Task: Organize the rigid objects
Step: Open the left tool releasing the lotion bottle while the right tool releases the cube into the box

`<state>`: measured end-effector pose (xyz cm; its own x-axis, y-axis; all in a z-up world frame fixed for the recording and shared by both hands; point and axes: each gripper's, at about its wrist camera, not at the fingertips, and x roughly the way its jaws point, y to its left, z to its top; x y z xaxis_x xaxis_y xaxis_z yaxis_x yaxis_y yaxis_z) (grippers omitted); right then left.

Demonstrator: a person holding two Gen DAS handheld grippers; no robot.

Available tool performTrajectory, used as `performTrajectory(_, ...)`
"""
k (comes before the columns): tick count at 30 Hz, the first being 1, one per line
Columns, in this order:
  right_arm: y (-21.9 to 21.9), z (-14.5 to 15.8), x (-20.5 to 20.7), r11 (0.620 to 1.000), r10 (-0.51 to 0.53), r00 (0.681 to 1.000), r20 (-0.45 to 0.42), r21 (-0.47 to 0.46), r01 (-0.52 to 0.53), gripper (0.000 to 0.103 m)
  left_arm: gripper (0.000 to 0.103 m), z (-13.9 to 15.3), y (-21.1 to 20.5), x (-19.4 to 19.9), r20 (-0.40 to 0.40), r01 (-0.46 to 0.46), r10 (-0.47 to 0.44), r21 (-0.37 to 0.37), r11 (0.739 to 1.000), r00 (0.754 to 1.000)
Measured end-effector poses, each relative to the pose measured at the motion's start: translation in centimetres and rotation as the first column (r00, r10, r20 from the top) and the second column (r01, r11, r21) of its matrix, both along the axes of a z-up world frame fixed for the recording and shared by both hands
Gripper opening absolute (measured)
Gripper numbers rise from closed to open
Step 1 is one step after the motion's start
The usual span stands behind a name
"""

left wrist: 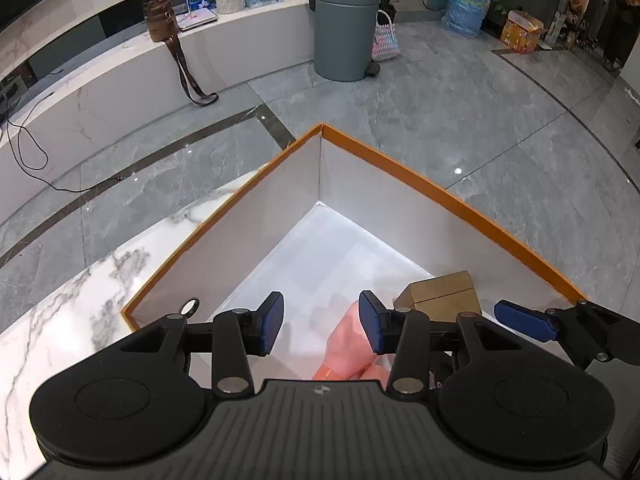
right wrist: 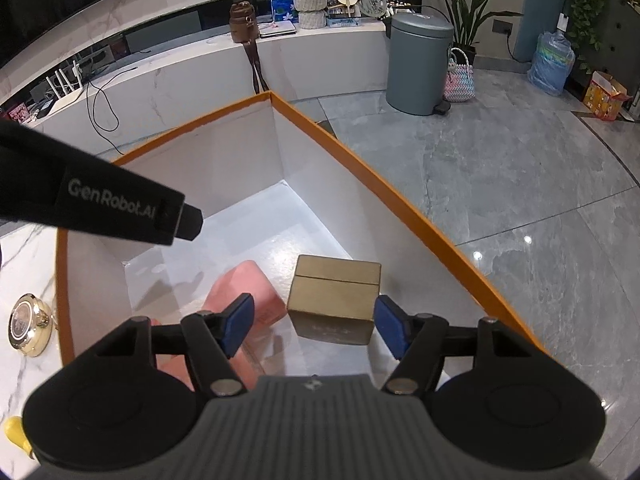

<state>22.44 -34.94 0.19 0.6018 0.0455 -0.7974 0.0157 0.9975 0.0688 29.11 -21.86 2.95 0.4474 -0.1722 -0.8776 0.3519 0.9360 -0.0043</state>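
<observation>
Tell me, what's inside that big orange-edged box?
Inside the orange-edged box lie a gold box and a pink box side by side. The near part of its floor is hidden behind the grippers.

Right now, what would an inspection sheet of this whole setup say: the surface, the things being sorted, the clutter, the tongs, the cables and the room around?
Surface: white marble table, an orange-rimmed box standing on it.
Job's things: gold box and pink block on the box floor.
Clutter: small gold round clock and a yellow item on the table beside the box.
Tongs: left tongs hover above the pink block, nothing gripped; right tongs flank the gold box, pads apart from it.
Cables: black cable along the ledge and floor.
Surroundings: grey bin, plants, brown bag, grey tiled floor.
</observation>
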Motion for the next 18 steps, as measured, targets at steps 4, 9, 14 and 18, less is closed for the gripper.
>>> performTrajectory(4, 0.2, 0.9, -0.7, 1.0, 0.003, 1.0, 0.014, -0.012, -0.003, 0.066, 0.051, 0.8, 0.4, -0.7, 0.014, -0.002, 0.002, -0.012, 1.0, 1.0)
performTrajectory(9, 0.7, 2.2, -1.4, 1.0, 0.005, 0.999, 0.035, -0.024, -0.005, 0.066, 0.051, 2.2, 1.2, -1.9, 0.035, 0.001, 0.0, -0.019, 1.0, 0.999)
performTrajectory(14, 1.6, 3.4, -2.3, 0.999, 0.013, 0.998, 0.056, -0.036, -0.011, 0.066, 0.051, 3.9, 2.9, -3.3, 0.06, -0.006, 0.008, -0.031, 1.0, 0.998)
performTrajectory(18, 2.7, 4.5, -3.0, 0.999, 0.032, 0.997, 0.076, -0.046, -0.029, 0.067, 0.051, 4.7, 4.9, -4.4, 0.072, -0.024, 0.027, -0.039, 0.999, 0.997)
